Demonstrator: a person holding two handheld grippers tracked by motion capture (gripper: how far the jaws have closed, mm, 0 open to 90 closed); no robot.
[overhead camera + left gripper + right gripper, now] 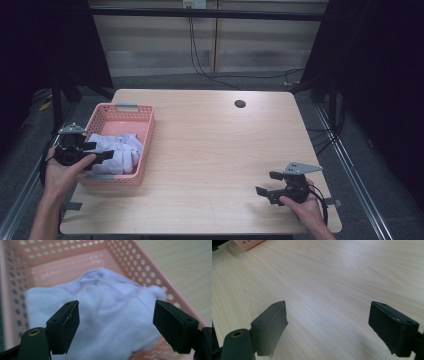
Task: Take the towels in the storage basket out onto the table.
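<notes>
cloth: white crumpled cloth (120, 151) lies inside the pink basket, bunched toward its near half; in the left gripper view the cloth (105, 315) sits right ahead, framed between the two jaws, blurred at the edges
basket: pink perforated plastic basket (145, 131) on the left part of the surface, long side running away from the person, grey handle on far rim; perforated walls seen close in the left gripper view (140, 267); a pink corner (247, 243) peeks in at the top left of the right gripper view
left gripper: left gripper (102, 151) held at the basket's near left corner, pointing across over the cloth; jaws wide apart (116, 325), pads not pressing the cloth, nothing gripped; whether the tips touch the fabric, cannot tell
right gripper: right gripper (268, 183) near the front right of the surface, well apart from the basket; jaws spread wide (328, 325), nothing between them, bare wood beneath
hands: left hand (60, 172) wraps the left gripper body; right hand (305, 205) holds the right gripper from below
surface: light wood surface (215, 145), round cable hole (240, 104) near far edge
</notes>
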